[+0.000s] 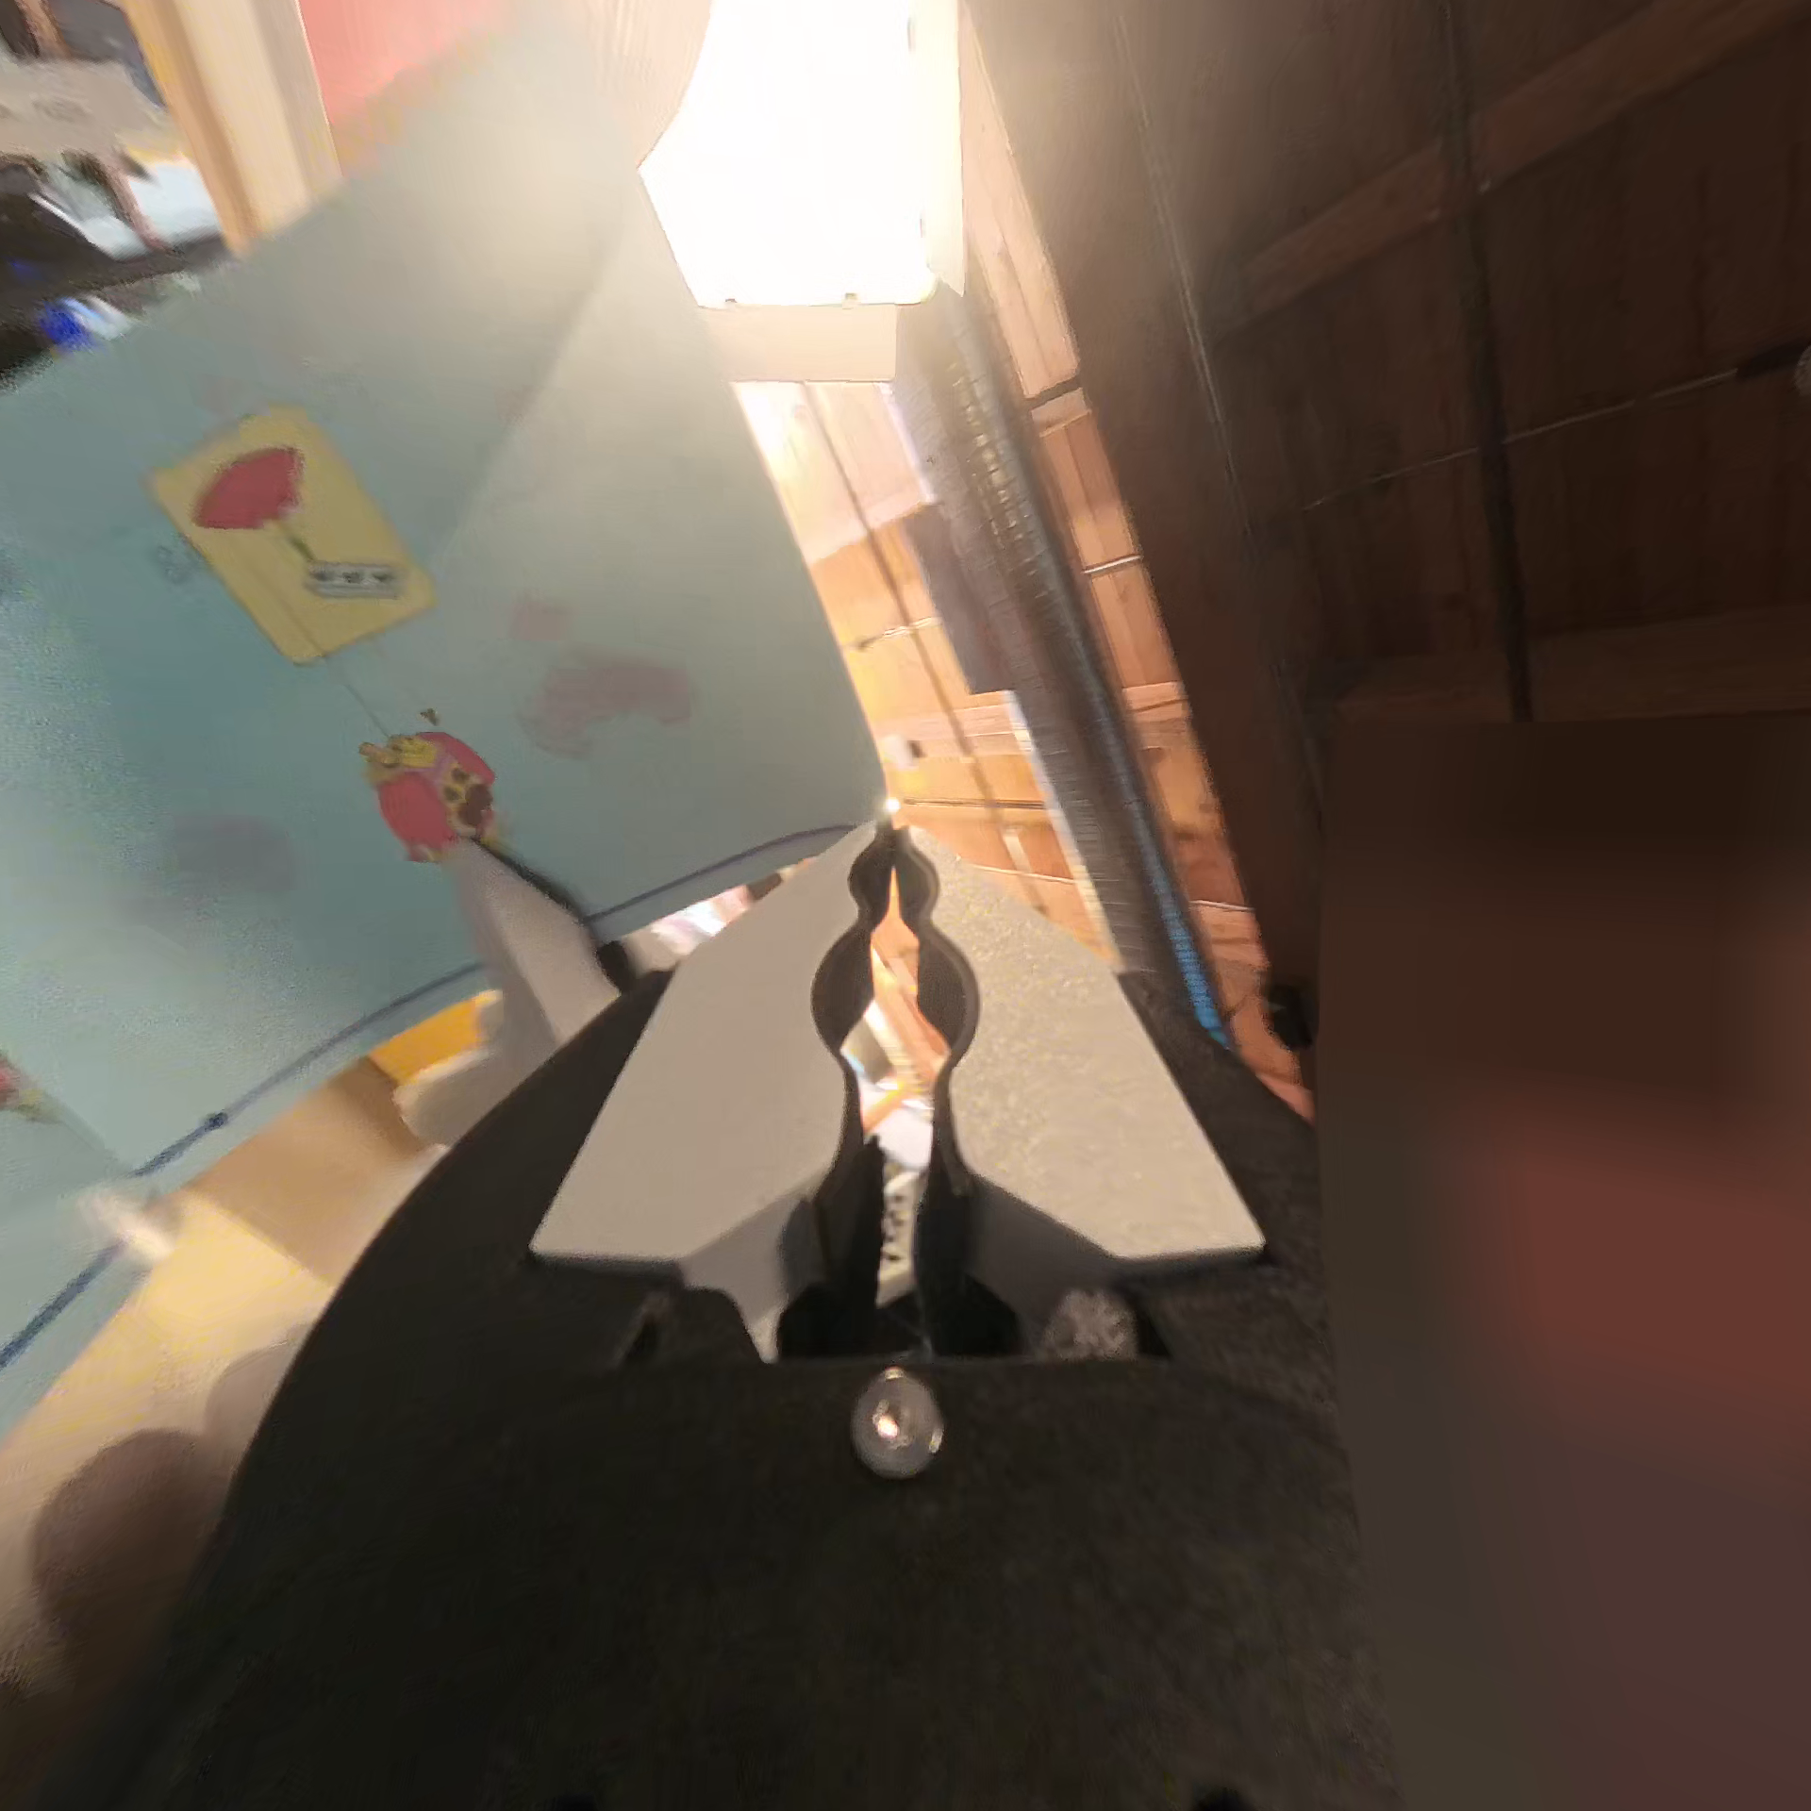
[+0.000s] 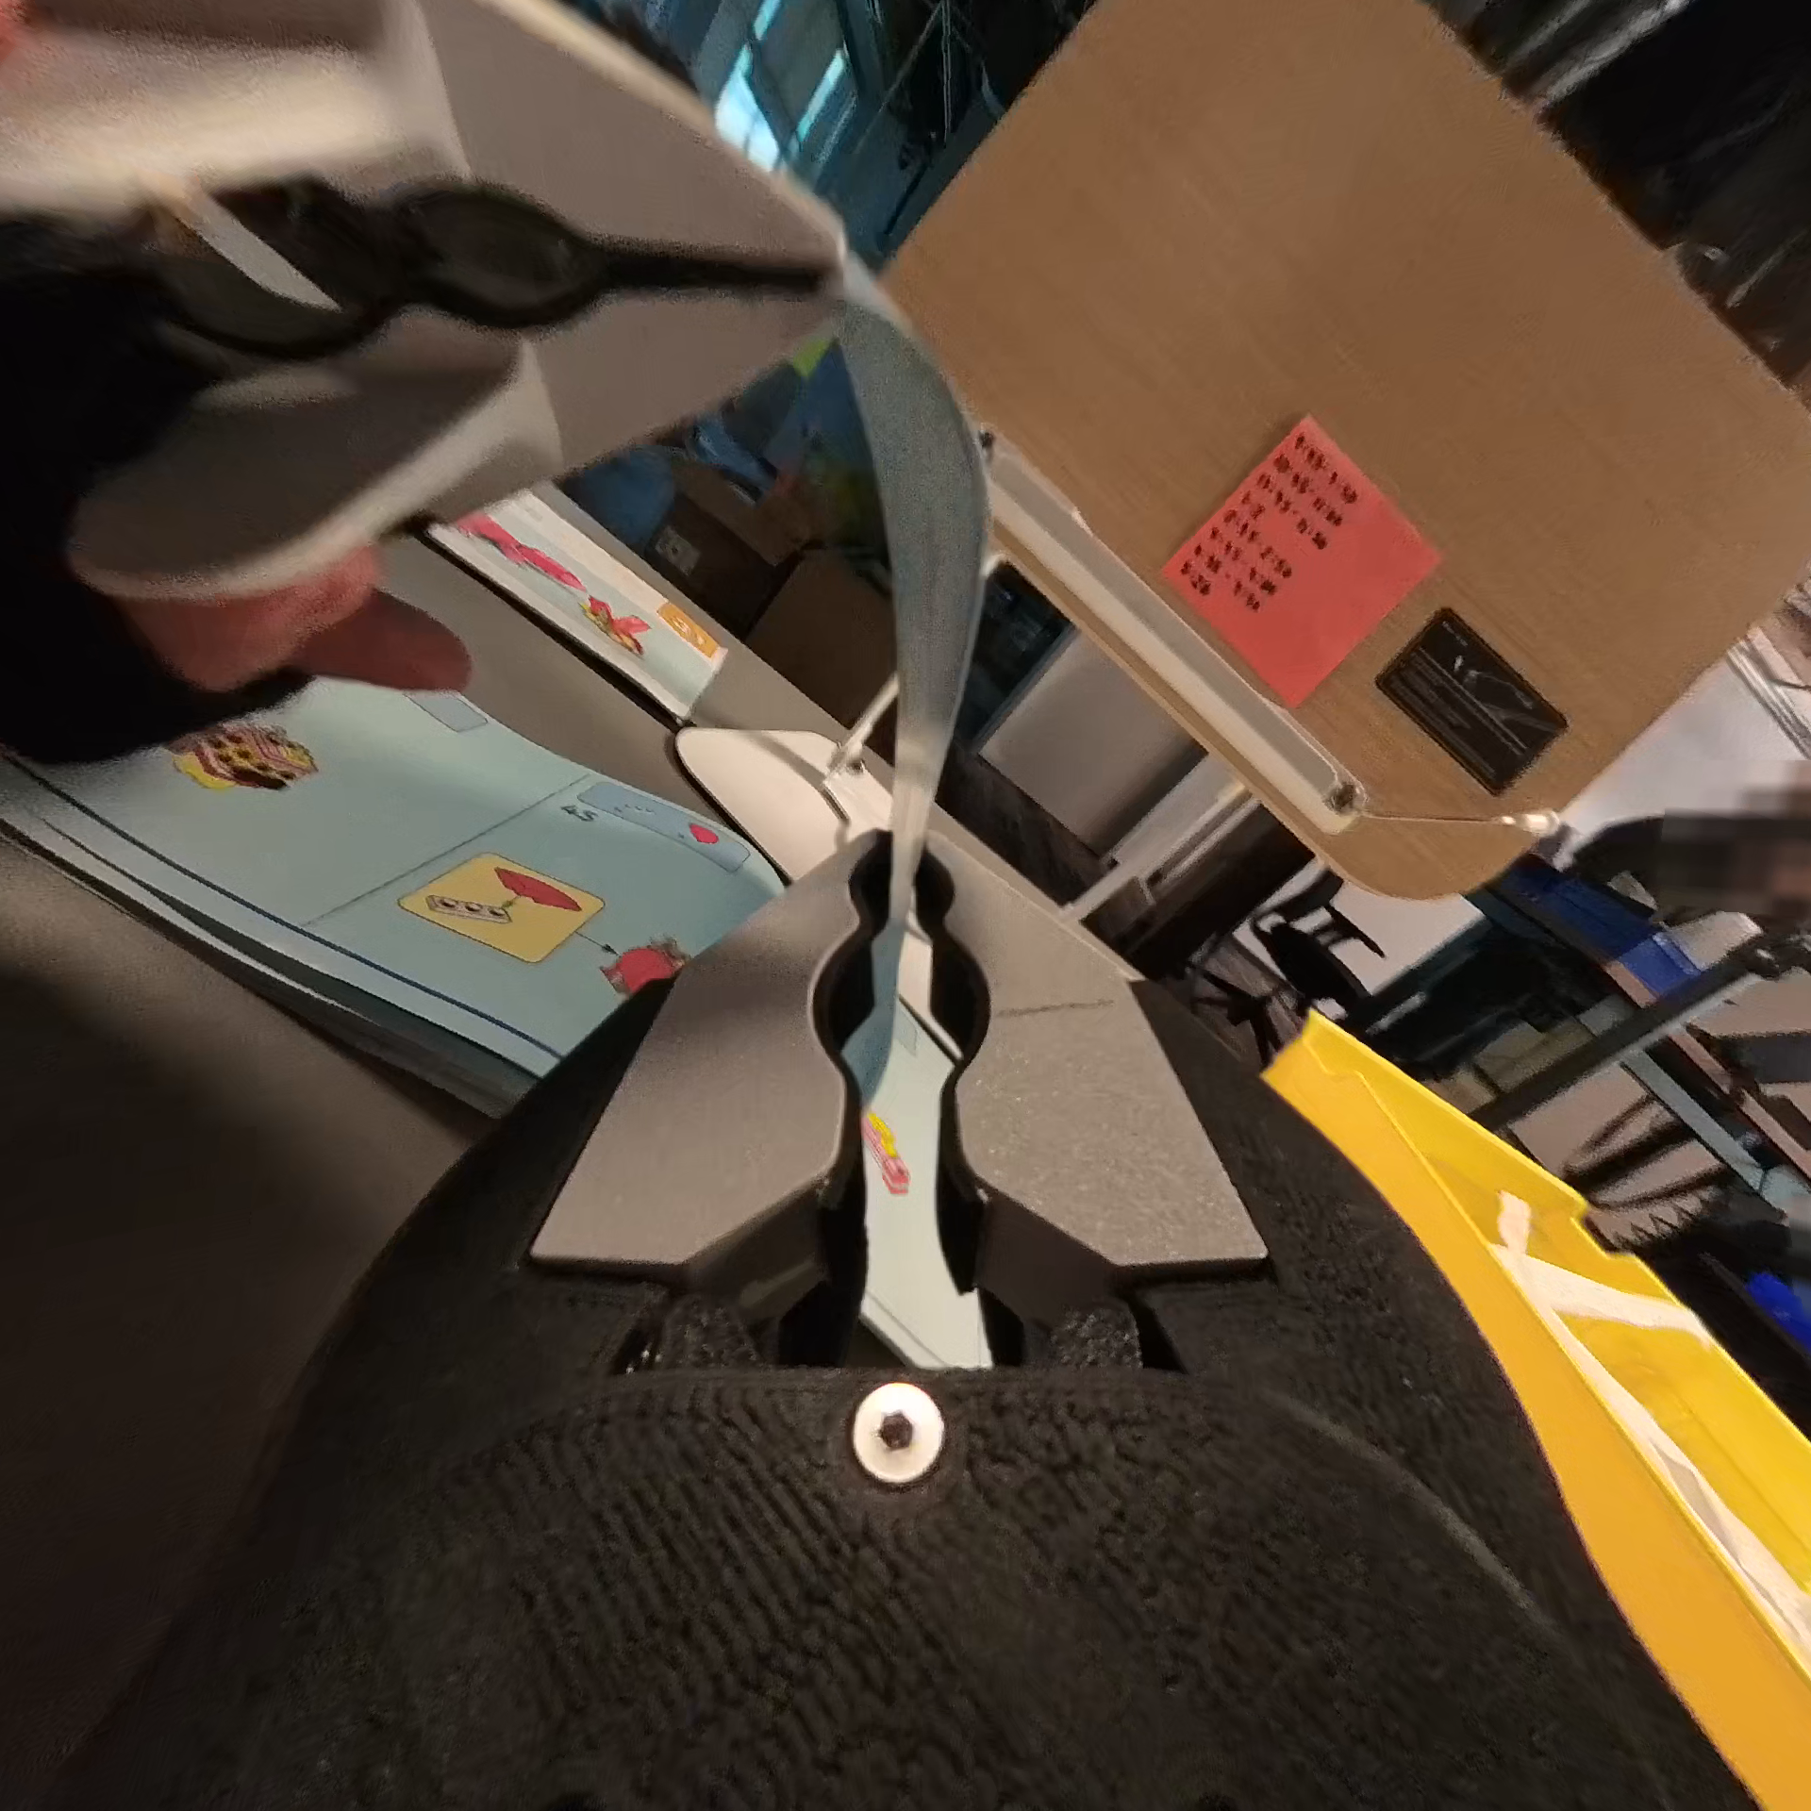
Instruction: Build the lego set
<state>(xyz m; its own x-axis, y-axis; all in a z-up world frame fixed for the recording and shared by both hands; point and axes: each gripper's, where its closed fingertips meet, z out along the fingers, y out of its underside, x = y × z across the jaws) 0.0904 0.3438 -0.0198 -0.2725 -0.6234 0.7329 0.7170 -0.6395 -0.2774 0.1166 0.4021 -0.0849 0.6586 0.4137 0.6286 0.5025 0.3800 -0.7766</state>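
Black gripper bodies fill the foreground in both views. Right gripper point(image 2: 897, 862) is closed narrow on a pale blue page point(image 2: 921, 549) that curls edge-on up from its jaws to the left gripper point(image 1: 890, 833), whose tips pinch the page's corner. Below lies the open booklet point(image 2: 412, 833) on a grey table point(image 2: 196, 1029), with a white lamp base point(image 2: 755, 774) just behind. Overhead hangs a wooden panel point(image 2: 1274, 294) bearing a red note point(image 2: 1303, 559). Yellow bin point(image 2: 1529, 1274) sits at right, its contents hidden.
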